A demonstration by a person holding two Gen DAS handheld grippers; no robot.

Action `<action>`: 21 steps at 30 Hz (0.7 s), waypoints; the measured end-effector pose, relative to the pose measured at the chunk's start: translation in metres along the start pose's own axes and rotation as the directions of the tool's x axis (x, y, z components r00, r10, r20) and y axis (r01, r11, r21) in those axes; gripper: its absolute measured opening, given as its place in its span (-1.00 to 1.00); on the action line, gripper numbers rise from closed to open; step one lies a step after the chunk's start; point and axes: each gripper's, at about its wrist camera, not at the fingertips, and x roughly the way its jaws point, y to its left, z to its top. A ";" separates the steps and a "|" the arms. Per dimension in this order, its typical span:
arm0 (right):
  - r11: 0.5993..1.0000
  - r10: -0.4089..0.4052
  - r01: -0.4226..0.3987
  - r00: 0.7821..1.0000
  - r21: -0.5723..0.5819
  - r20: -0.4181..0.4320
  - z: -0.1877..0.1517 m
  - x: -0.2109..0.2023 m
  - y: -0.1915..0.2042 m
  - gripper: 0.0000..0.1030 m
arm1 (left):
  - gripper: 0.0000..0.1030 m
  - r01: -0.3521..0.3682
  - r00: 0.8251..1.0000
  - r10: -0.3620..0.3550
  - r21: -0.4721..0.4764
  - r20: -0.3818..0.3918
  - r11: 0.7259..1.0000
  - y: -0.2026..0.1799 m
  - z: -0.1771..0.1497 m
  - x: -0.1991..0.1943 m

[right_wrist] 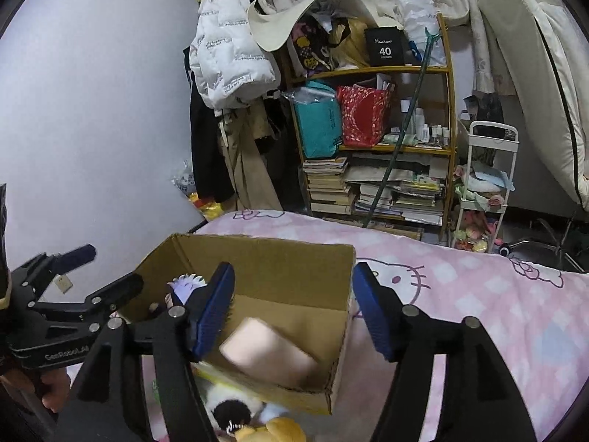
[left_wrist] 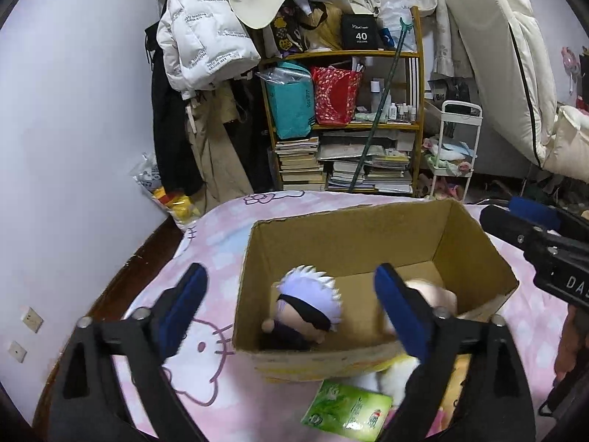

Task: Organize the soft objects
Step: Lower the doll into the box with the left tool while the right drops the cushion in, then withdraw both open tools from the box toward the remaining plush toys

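Note:
An open cardboard box stands on the pink Hello Kitty bedspread. Inside lie a white-haired plush doll with a black blindfold and a blurred pink cushion. My left gripper is open and empty, its fingers straddling the box's near left corner. My right gripper is open and empty above the box, the pink cushion just below it. More plush toys, white, black and yellow, lie on the bed in front of the box.
A green tissue pack lies on the bed near the box. Beyond the bed stand a cluttered bamboo shelf, hanging coats, a white trolley and a propped mattress. The left wall is close.

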 end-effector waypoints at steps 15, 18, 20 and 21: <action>1.000 -0.017 0.017 1.000 0.020 -0.020 -0.012 -0.049 0.004 0.98 | 0.86 0.028 0.998 -0.026 0.034 -0.054 0.999 0.003 -0.019 -0.047; 1.000 -0.017 0.017 1.000 0.007 -0.022 -0.015 -0.058 0.008 0.98 | 0.86 0.010 0.998 -0.007 0.057 -0.055 0.998 0.001 -0.021 -0.060; 1.000 -0.024 0.024 0.999 -0.008 -0.025 -0.017 -0.063 0.012 0.98 | 0.86 0.005 0.998 -0.001 0.058 -0.059 0.998 0.001 -0.023 -0.069; 1.000 -0.024 0.023 0.999 -0.012 -0.029 -0.017 -0.067 0.014 0.98 | 0.86 0.003 0.998 0.001 0.055 -0.065 0.998 0.001 -0.024 -0.073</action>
